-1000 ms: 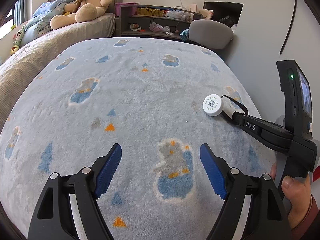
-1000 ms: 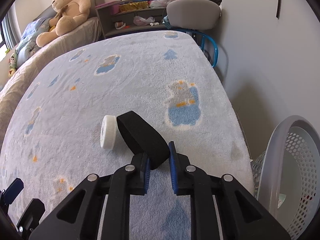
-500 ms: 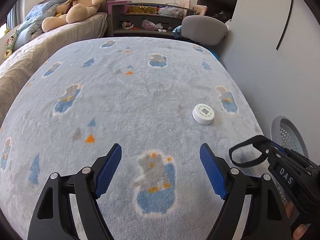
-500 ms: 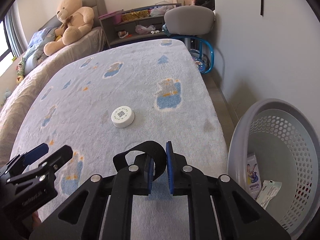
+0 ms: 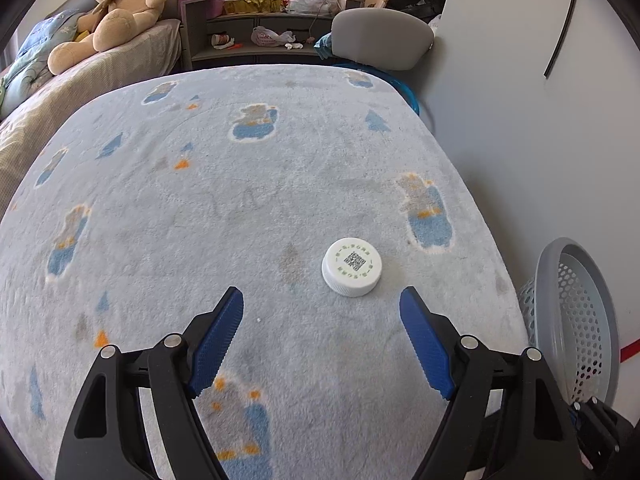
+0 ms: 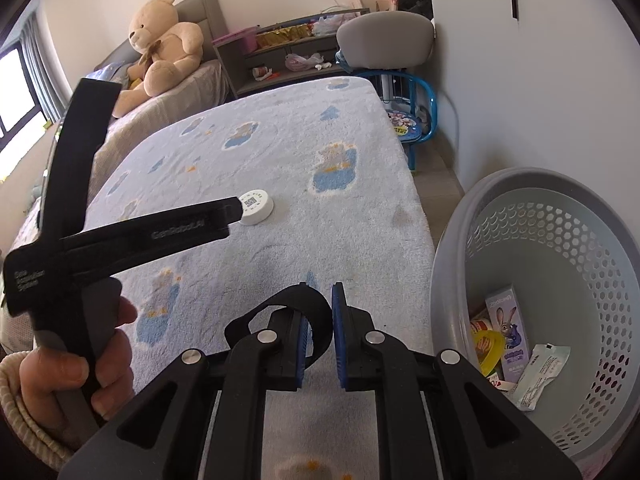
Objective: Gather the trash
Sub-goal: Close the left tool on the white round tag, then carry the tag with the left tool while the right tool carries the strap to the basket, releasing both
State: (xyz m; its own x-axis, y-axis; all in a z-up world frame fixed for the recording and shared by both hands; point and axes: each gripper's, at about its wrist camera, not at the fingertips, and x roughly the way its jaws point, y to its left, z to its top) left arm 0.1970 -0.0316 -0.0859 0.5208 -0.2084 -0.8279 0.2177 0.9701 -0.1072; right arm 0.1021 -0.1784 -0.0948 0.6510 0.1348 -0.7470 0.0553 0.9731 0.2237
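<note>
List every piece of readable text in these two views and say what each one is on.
"GenRobot.AI": side of the black left tongs.
Small white print on their body: too blurred.
Round white plastic cap: QR code; ring text too small.
Rabbit-picture box in the grey perforated plastic basket: lettering too small.

Black grippers, blue ribbed fingers, silver screws
</note>
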